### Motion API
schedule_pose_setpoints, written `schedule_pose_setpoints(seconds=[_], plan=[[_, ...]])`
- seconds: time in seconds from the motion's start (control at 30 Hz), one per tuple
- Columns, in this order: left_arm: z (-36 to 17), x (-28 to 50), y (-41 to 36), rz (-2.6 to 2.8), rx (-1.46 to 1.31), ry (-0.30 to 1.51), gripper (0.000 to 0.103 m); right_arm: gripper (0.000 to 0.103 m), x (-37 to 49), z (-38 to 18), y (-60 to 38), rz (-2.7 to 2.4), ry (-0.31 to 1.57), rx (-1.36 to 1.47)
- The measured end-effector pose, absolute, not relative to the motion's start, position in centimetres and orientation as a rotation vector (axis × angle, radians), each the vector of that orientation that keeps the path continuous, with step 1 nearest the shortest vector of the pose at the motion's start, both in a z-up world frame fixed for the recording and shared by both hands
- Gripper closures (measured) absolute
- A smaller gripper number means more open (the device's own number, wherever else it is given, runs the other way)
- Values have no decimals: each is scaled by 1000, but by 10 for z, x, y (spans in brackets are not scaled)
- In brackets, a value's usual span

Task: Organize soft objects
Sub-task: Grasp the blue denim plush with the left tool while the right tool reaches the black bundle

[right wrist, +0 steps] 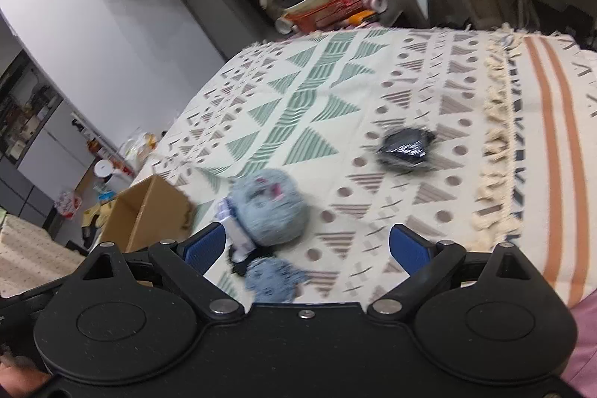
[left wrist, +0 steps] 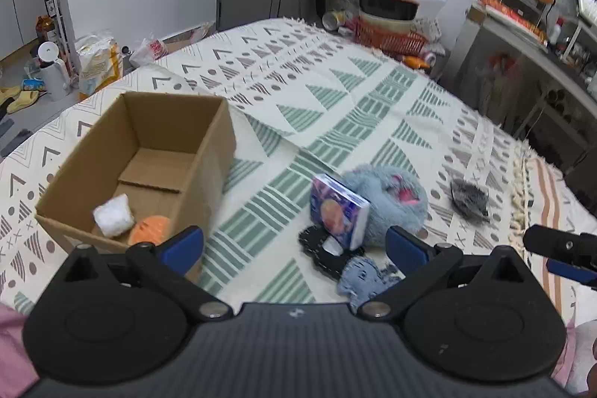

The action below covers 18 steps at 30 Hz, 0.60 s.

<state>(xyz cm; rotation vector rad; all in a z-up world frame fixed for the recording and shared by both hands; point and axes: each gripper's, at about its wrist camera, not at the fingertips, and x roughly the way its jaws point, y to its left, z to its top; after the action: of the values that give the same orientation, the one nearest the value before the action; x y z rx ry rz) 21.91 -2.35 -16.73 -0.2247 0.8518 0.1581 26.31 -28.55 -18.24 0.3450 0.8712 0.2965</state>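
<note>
Hovering over the patterned blanket, the left gripper has its blue pads spread wide with nothing between them; the right gripper is likewise wide apart and empty. Just past the left gripper lie a blue-grey cloth and a flat black piece, with a small purple pack leaning against a fluffy blue-grey ball. Left of these stands a cardboard box holding a white wad and an orange sponge. Farther right, well apart, rests a dark fuzzy bundle. An orange basket sits beyond the blanket.
</note>
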Motion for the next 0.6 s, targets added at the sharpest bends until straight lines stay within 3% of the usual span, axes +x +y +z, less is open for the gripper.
schedule_pose_setpoints(seconds=[0.5,0.6], plan=[[-204,246,-53,240,-340,998,3,9,287,-211,-315,268,882,439],[-218,255,-60,258,-364,1037,11,9,294,-221,-319,257,905,457]])
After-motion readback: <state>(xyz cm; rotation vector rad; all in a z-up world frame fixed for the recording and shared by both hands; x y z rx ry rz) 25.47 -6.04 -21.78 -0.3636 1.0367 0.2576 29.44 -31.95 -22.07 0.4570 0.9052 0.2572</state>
